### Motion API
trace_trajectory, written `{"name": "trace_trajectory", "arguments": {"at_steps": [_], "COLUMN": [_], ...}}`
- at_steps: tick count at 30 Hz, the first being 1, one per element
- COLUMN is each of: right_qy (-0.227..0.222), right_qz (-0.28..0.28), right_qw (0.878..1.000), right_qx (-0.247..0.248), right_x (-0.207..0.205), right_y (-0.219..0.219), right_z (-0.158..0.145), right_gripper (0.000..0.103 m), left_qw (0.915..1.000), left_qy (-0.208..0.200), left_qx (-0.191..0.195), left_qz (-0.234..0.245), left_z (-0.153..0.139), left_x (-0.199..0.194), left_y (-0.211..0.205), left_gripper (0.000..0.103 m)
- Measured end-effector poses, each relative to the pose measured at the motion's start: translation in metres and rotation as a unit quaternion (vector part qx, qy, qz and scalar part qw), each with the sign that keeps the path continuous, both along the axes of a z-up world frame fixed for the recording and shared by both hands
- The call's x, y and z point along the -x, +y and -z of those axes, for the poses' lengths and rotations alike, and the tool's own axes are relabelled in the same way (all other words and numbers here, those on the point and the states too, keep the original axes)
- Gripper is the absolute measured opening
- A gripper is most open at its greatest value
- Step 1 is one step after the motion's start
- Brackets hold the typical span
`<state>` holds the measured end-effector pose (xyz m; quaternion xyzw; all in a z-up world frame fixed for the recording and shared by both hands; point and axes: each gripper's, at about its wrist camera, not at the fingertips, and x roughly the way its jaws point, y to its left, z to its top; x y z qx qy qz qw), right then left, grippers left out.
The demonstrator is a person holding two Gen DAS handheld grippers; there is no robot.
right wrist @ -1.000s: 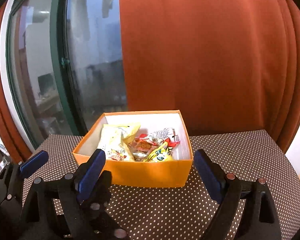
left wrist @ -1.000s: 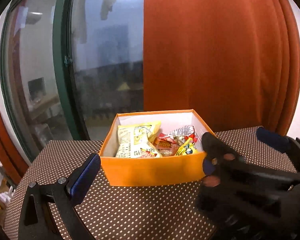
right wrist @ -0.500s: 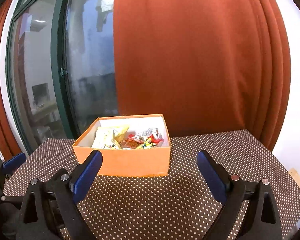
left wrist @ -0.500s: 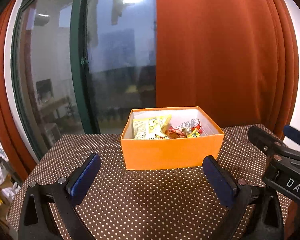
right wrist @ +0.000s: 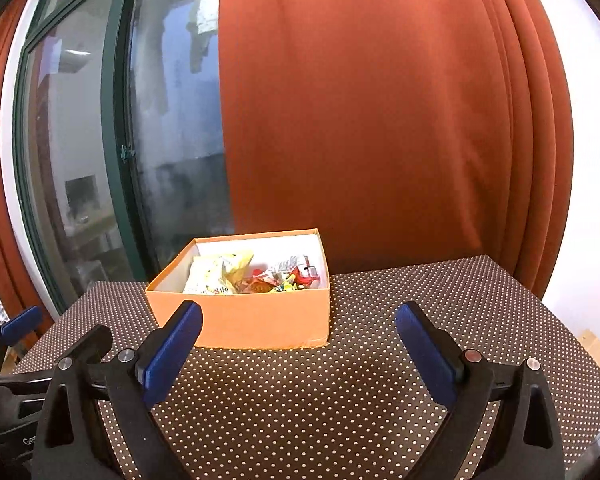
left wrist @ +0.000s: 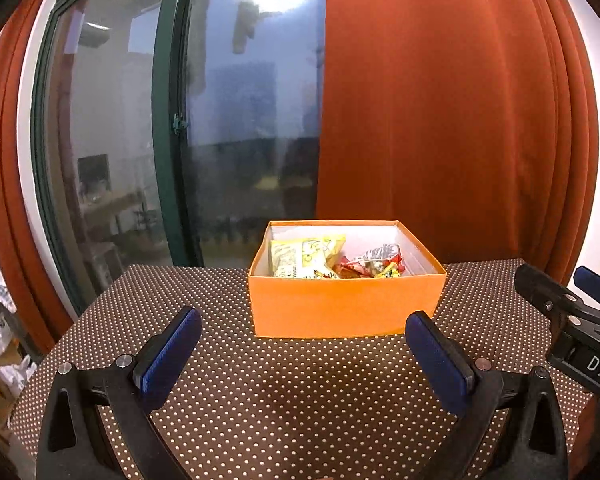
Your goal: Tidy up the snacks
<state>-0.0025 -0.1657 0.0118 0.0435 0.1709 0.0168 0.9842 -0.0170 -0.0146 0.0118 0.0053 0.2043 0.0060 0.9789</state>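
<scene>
Left gripper (left wrist: 302, 352) and right gripper (right wrist: 298, 344) held short of the orange box (left wrist: 346, 306), fingers spread with nothing between, box set on dotted table (left wrist: 260, 400), snack packets (left wrist: 332, 264) piled inside, rust curtain (left wrist: 440, 120) behind box

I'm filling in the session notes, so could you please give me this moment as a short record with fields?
surface: table with brown dotted cover
container: orange box, lid off, standing on the table
contents: snacks, a yellow bag and small red and silver packets
left gripper: open, empty, short of the box
right gripper: open, empty, short of the box
backdrop: orange curtain, window
</scene>
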Motion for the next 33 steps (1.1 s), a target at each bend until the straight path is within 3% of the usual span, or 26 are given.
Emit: {"name": "trace_trajectory", "arguments": {"at_steps": [33], "right_qy": [0.027], "right_qz": [-0.006], "right_qw": [1.000], "right_qx": [0.005], "right_x": [-0.008], "right_y": [0.003], "right_z": [0.014], "right_gripper": [0.099], "left_qw": [0.9997], "left_qy": [0.012], "left_qx": [0.022], "left_qz": [0.004], "left_z": [0.010], "left_x": [-0.008], "left_y": [0.007], "left_gripper": [0.102]}}
